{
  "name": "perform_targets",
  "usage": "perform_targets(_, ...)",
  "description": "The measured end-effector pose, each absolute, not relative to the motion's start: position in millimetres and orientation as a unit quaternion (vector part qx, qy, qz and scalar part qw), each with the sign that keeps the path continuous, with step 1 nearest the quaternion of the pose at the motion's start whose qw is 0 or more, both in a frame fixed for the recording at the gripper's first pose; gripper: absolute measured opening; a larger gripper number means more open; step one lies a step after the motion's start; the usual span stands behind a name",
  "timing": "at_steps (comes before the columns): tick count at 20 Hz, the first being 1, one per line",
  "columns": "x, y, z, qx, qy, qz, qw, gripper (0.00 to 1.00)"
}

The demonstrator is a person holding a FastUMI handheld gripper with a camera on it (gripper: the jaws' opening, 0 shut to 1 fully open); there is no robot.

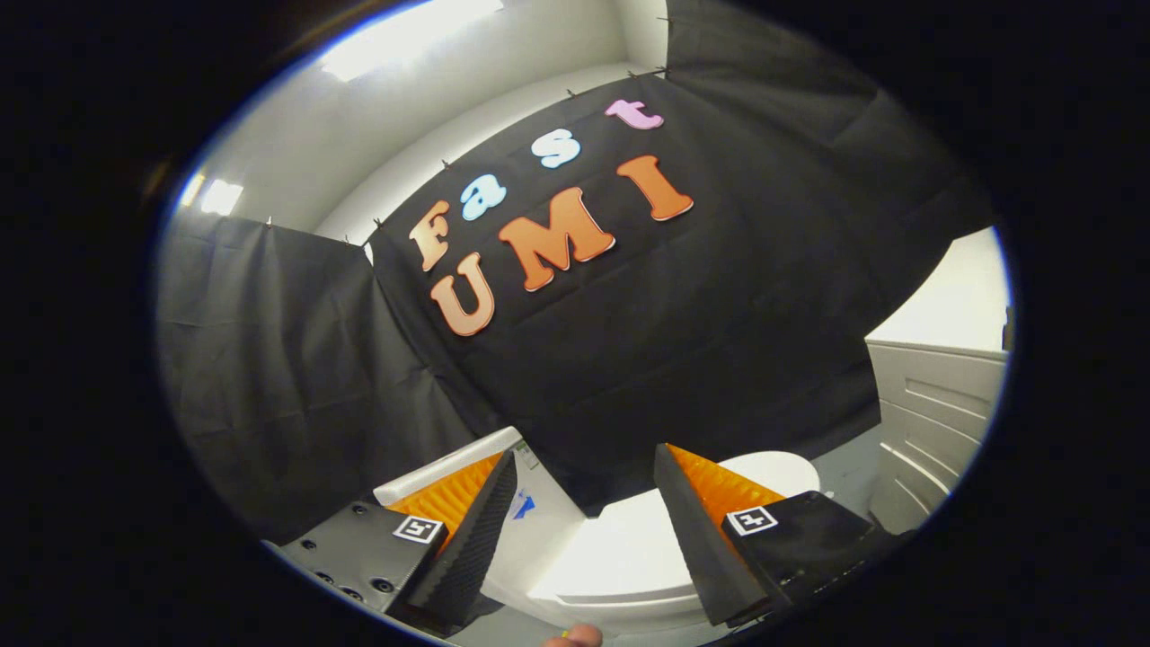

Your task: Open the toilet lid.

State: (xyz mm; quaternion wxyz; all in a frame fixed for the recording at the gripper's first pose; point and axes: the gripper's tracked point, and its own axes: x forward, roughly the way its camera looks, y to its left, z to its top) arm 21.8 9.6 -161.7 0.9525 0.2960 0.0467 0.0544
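Note:
A white toilet sits low ahead of me, and its lid (629, 550) lies flat and shut over the bowl. The lid shows in the gap between my fingers and runs on past the right finger. The white tank (539, 530), with a small blue mark on it, stands to the left of the lid, just beside my left finger. My gripper (587, 451) is open and tilted, held above the toilet with nothing between its fingers. Neither finger touches the lid.
Black cloth walls close the booth behind and to the left of the toilet. A white panelled cabinet (934, 422) stands to the right, with grey floor (849, 476) between it and the toilet. A person's fingertip (575, 637) shows just below the toilet's front rim.

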Motion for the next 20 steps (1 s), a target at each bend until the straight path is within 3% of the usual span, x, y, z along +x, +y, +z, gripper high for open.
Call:
perform_targets(12,34,-21,-298,0.412,0.102,-0.019,0.905,0.99)
perform_targets(20,-10,-35,-402,0.461,0.165,-0.076,0.869,0.99)
